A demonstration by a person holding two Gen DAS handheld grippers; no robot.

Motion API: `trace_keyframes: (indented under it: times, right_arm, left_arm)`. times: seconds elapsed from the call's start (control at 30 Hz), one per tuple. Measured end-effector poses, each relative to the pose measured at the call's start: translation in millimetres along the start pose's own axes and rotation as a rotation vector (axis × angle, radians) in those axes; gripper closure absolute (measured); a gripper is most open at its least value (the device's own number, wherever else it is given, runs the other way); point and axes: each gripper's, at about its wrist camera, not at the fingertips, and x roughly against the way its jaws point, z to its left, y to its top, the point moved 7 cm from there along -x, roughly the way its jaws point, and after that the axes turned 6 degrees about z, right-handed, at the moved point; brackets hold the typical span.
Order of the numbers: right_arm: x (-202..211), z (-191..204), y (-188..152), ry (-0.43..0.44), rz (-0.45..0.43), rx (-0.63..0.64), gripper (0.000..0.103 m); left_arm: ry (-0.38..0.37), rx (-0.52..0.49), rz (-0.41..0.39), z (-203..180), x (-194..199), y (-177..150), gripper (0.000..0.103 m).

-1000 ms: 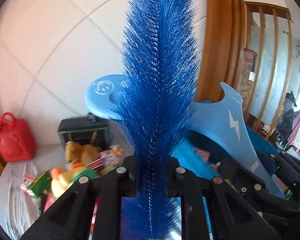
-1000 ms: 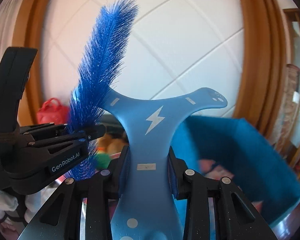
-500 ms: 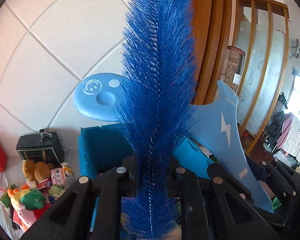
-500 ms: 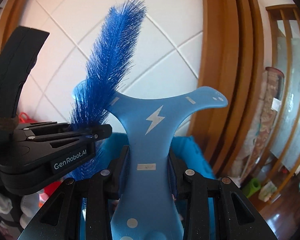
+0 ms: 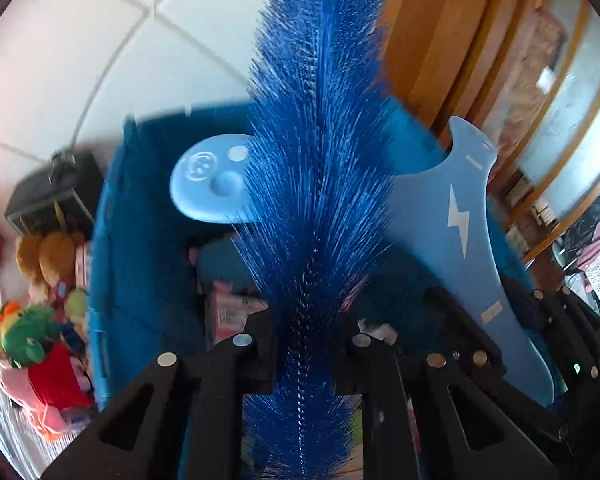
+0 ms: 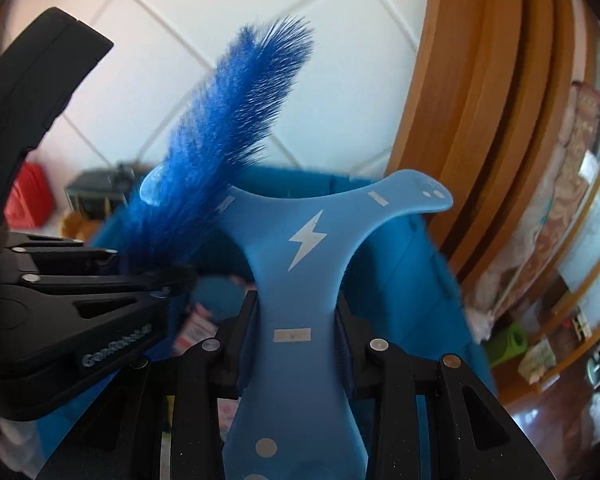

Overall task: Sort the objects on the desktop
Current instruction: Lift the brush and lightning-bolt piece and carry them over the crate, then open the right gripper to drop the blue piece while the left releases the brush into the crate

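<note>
My left gripper (image 5: 306, 344) is shut on a long blue bristle brush (image 5: 320, 184) that stands up through the middle of the left wrist view. My right gripper (image 6: 296, 332) is shut on the stem of a light blue T-shaped plastic piece with a white lightning bolt (image 6: 304, 240). Both held things hang over an open blue fabric bin (image 5: 140, 248) with pink packets at its bottom. In the right wrist view the brush (image 6: 224, 136) and the left gripper (image 6: 156, 276) sit at the left, in front of the bin (image 6: 404, 280).
Left of the bin lie plush toys (image 5: 32, 336), a brown bear (image 5: 48, 256), a black box (image 5: 56, 196) and a red bag (image 6: 28, 196). A white tiled wall (image 5: 100, 60) stands behind. A wooden frame (image 6: 480, 120) runs along the right, with a room beyond.
Both grippers have swung to the right and tilted down with their loads. The blue bin has come from the edge to the middle under them, and the toy pile has slid to the left.
</note>
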Motion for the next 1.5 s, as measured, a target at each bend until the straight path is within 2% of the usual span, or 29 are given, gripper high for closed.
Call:
trace_keyframes:
  times: [0.17,0.37,0.4,0.47,0.57,0.87,0.93,1.03,1.13,1.23,1.33,1.37,1.43,1.5]
  right_arm:
    - [-50.0,-14.3,-12.5,0.012,0.095,-0.004,0.07]
    - [-82.6,-24.8,-25.1,0.011,0.184,-0.027,0.067]
    - [-82.4,-23.8,-26.7,0.009,0.192,-0.03,0.065]
    - [-78.3,-20.0,-28.5,0.009,0.197,-0.037,0.043]
    - [-74.1,-21.3,-30.6,-0.032,0.197,-0.037,0.03]
    - [-65.7,-22.5,-27.7,-0.092,0.193,-0.029,0.014]
    - [-62.1,-24.5,-26.3,-0.098,0.185,-0.029,0.011]
    - [-55.5,-29.0,-23.8,-0.092,0.169,-0.024,0.005]
    - [-47.5,-29.5,-24.0,-0.098,0.159,-0.009,0.004]
    - [-38.1,-29.0,-25.7,-0.102,0.15,0.007,0.004]
    - [-33.6,-30.4,-28.1,-0.105,0.149,0.011,0.004]
    - [-32.1,-30.9,-29.1,-0.105,0.15,0.009,0.004]
    - [-29.9,-32.3,-31.3,-0.105,0.15,0.002,0.004]
    - [-27.7,-33.6,-32.9,-0.105,0.149,-0.006,0.004]
  left_arm:
    - [0.083,-0.01,0.068,7.5,-32.1,-7.3,0.085]
    - [0.112,-0.003,0.147,8.9,-45.5,-16.4,0.082]
    - [0.114,0.0,0.156,11.0,-49.1,-18.9,0.081]
    - [0.124,0.005,0.182,11.7,-52.1,-21.9,0.081]
    - [0.136,0.012,0.217,12.9,-54.7,-26.1,0.08]
    - [0.13,0.009,0.26,7.7,-45.5,-36.0,0.08]
    - [0.135,0.0,0.241,5.0,-34.2,-36.9,0.08]
    - [0.119,-0.007,0.129,-0.5,-7.1,-32.9,0.08]
    - [0.084,0.015,0.053,-2.5,13.7,-31.2,0.075]
    - [0.06,0.039,0.005,1.0,23.6,-31.7,0.072]
    - [0.045,0.022,-0.015,6.5,27.8,-32.2,0.072]
    - [0.052,0.0,-0.041,3.4,31.9,-32.7,0.072]
    - [0.13,-0.047,-0.068,1.6,35.0,-24.8,0.072]
    - [0.139,-0.057,-0.073,-0.5,33.8,-21.4,0.072]
